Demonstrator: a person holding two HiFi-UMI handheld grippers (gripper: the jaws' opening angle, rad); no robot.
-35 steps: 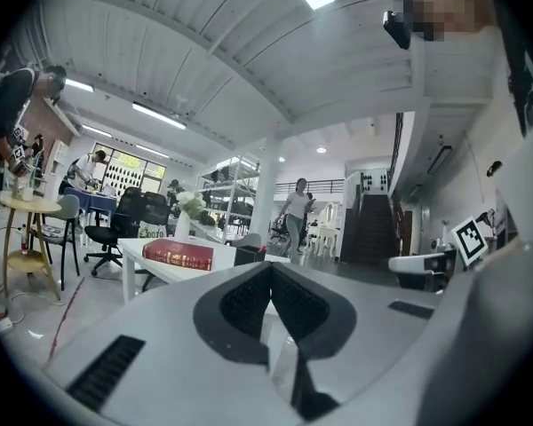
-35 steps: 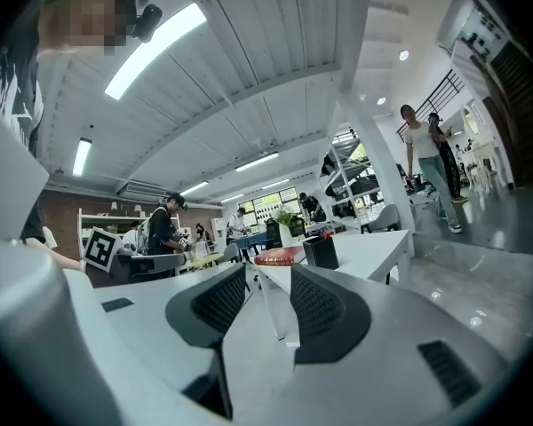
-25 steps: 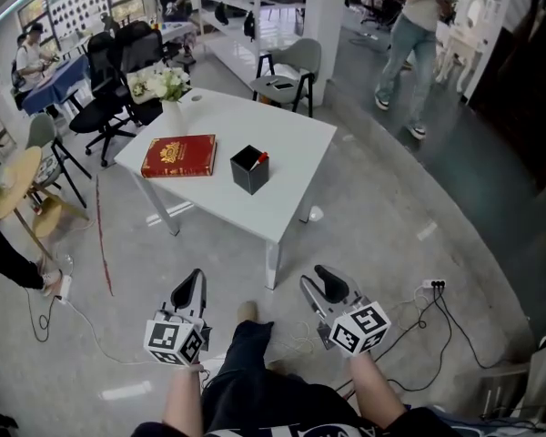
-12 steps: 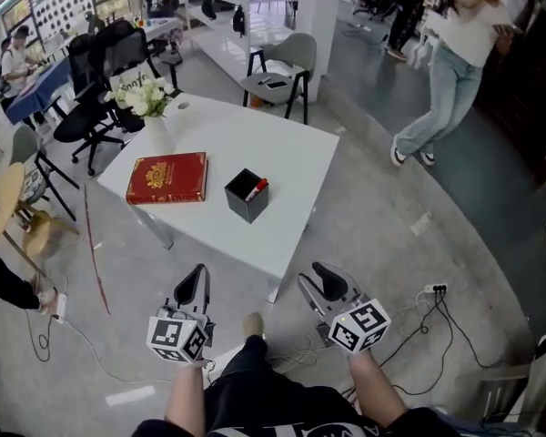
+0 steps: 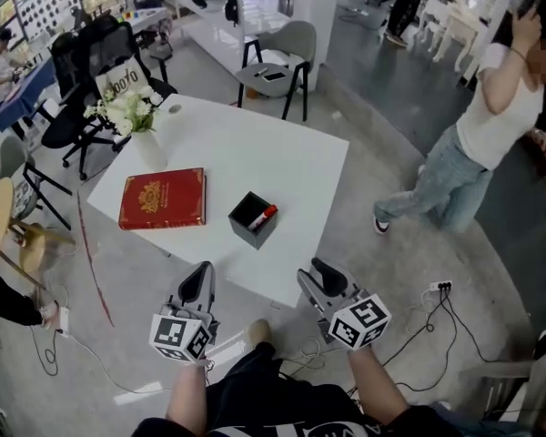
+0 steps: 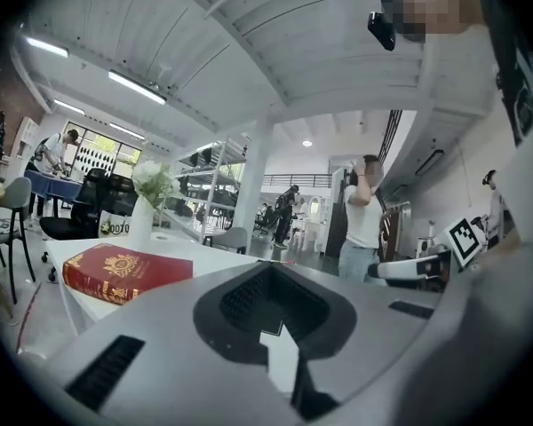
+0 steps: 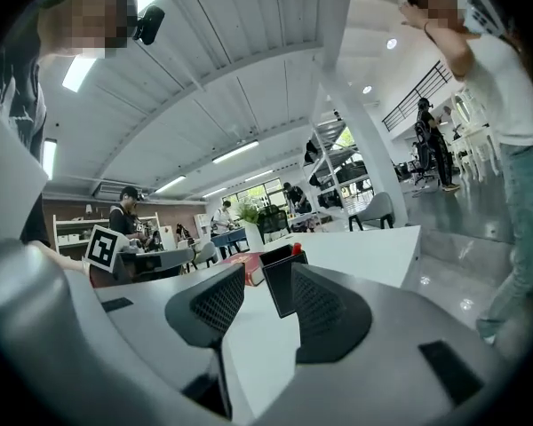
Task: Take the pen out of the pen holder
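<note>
The white table point(image 5: 291, 157) stands corner-on to the person, so its near edge is the first thing either gripper would meet. A passer-by point(image 5: 478, 144) crosses the floor to the right, well apart from it. The red book point(image 5: 163, 198) lies flat on the left half, and beyond it the vase of flowers point(image 5: 138, 121) sits by the far-left edge. Neither crowds the middle.

The left gripper point(image 5: 197, 285) hangs low off the table with its fingers pressed together and nothing in them. The right gripper point(image 5: 323, 276) has its fingers spread and empty, and its own view frames the holder through the gap, likely lining up a reach.

The black pen holder point(image 5: 253, 219) stands upright near the front edge, clear of the book, with bare tabletop to its right. The red-capped pen point(image 5: 263, 216) leans inside, with its cap poking above the rim where it can be pinched from above.
</note>
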